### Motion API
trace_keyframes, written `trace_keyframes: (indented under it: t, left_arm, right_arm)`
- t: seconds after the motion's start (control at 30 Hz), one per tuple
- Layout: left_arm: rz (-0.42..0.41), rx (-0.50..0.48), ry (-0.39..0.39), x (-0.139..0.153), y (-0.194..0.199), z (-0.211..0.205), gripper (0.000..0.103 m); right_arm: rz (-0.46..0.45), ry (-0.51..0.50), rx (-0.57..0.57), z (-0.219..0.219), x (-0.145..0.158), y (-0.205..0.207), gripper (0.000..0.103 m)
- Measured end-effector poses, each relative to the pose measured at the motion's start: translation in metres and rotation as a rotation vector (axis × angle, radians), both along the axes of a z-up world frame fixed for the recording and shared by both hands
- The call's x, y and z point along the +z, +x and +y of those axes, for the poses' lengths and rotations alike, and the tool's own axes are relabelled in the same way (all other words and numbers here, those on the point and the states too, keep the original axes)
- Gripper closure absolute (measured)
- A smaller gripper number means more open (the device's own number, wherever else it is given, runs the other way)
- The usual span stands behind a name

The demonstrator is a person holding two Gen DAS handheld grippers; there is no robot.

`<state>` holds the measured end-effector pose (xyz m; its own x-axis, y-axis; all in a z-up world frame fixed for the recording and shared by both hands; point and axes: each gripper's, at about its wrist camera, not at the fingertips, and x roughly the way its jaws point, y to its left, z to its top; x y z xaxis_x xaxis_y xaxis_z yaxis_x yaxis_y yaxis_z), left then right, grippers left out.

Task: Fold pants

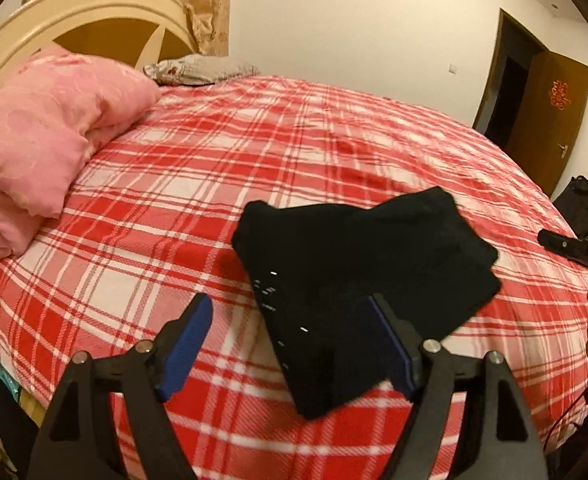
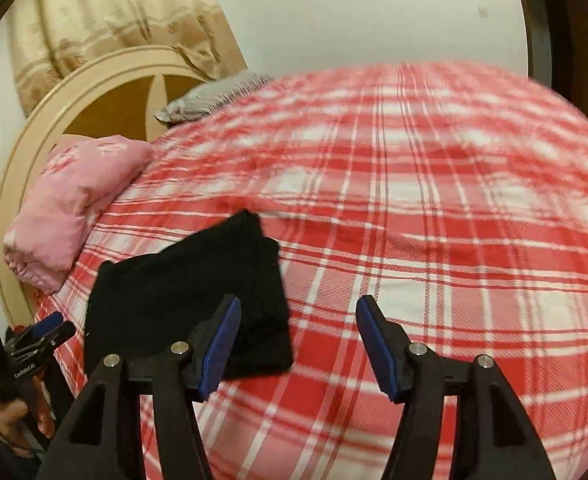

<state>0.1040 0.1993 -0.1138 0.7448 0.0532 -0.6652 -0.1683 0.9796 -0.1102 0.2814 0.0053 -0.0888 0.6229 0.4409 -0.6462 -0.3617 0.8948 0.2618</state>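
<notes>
Pants (image 1: 358, 276), black and already gathered into a compact, slightly skewed bundle, lie on the red plaid bedspread (image 1: 174, 208) near the edge closest to me, well apart from the pink quilt (image 1: 38, 144) up by the headboard (image 1: 74, 12). My left gripper (image 1: 290, 344) hangs just above the near end of the bundle with its blue pads spread wide and nothing between them; my right gripper (image 2: 298, 344) is equally wide open and empty, off to the bundle's right over bare plaid. The layers look uneven to me, one corner poking past the rest at the far end, so my worry is that any careless nudge from a finger would drag the top layer and undo the fold. Black on black hides the edges, so I could easily pinch only one layer. The right view is blurred, and I cannot judge its height above the bed.
</notes>
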Motion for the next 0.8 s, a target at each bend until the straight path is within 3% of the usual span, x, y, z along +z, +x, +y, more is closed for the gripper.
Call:
trace_keyframes:
  t: [0.3, 0.37, 0.53, 0.8]
  left_arm:
    - [-0.116, -0.061, 0.065, 0.038, -0.025, -0.036, 0.018]
    - [-0.143, -0.069, 0.076, 0.045, -0.030, -0.041, 0.010]
    - [-0.178, -0.082, 0.078, 0.053, -0.035, -0.047, 0.010]
    - [-0.165, -0.074, 0.068, 0.048, -0.033, -0.048, 0.010]
  right_arm:
    - [-0.188, -0.022, 0.029, 0.014, 0.042, -0.071, 0.039]
    - [-0.204, -0.031, 0.028, 0.015, 0.046, -0.079, 0.039]
    - [-0.221, -0.040, 0.029, 0.016, 0.048, -0.093, 0.038]
    - [-0.224, -0.037, 0.033, 0.015, 0.047, -0.098, 0.038]
